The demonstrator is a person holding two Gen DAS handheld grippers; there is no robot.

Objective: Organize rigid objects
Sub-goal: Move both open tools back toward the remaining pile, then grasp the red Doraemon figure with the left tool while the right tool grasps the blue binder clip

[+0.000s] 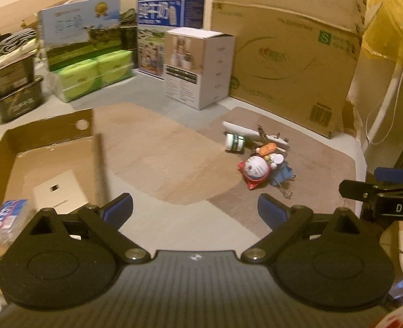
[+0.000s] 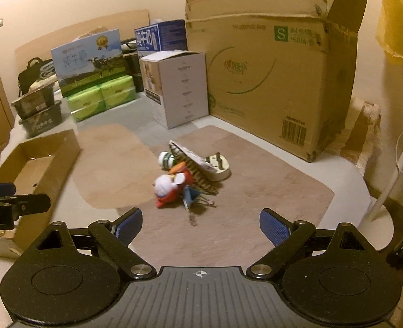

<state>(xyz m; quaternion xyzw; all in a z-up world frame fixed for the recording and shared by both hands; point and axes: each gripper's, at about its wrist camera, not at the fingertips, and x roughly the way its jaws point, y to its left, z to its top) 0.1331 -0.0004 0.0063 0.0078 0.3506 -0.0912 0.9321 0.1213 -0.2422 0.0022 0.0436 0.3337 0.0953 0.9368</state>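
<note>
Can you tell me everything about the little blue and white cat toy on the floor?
The cat toy is a small round-headed figure that looks like hard plastic: white face with whiskers, blue around it, on a red base. It lies tipped over on the brown mat, at the near edge of a little pile. A blue binder clip presses against its side, an orange piece sits just behind it, and a green and white jar lies farther back. Neither gripper touches it. Finer details are too blurred to make out.

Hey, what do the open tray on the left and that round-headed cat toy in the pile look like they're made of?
The open tray looks like plain brown cardboard: matte, with thin folded walls and a punched hole. The cat toy seems to be hard, glossy plastic, white and red, though blur leaves that uncertain.
</note>
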